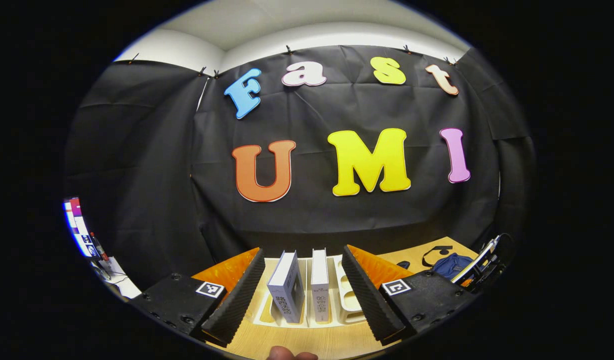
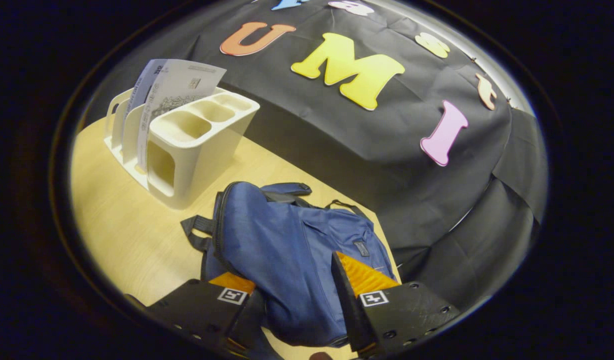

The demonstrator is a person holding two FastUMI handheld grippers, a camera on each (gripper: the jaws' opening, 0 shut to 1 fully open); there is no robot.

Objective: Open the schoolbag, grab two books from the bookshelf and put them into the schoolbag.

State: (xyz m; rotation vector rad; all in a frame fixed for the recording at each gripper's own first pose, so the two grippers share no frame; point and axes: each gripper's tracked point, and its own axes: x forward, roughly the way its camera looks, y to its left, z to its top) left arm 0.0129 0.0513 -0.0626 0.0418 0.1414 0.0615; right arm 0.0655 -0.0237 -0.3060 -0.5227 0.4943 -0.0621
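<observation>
Two white-spined books, one on the left point(image 1: 287, 285) and one on the right point(image 1: 319, 286), stand upright in a white bookshelf point(image 1: 349, 300) on the wooden table. My left gripper point(image 1: 303, 249) is open just in front of them, one finger on each side, touching neither. The blue schoolbag point(image 2: 287, 240) lies on the table to the right of the bookshelf point(image 2: 187, 150), where the books point(image 2: 179, 87) lean. My right gripper point(image 2: 292, 272) is partly closed, with the bag's fabric bulging between its fingers and covering the left fingertip. The bag point(image 1: 452, 265) also shows far right in the left gripper view.
The wooden table point(image 2: 112, 225) ends close behind the bag against the black cloth wall. A white device with cables point(image 1: 479, 265) sits beside the bag. A screen point(image 1: 77, 225) stands at the far left. A person's fingertip point(image 1: 289, 355) shows at the bottom edge.
</observation>
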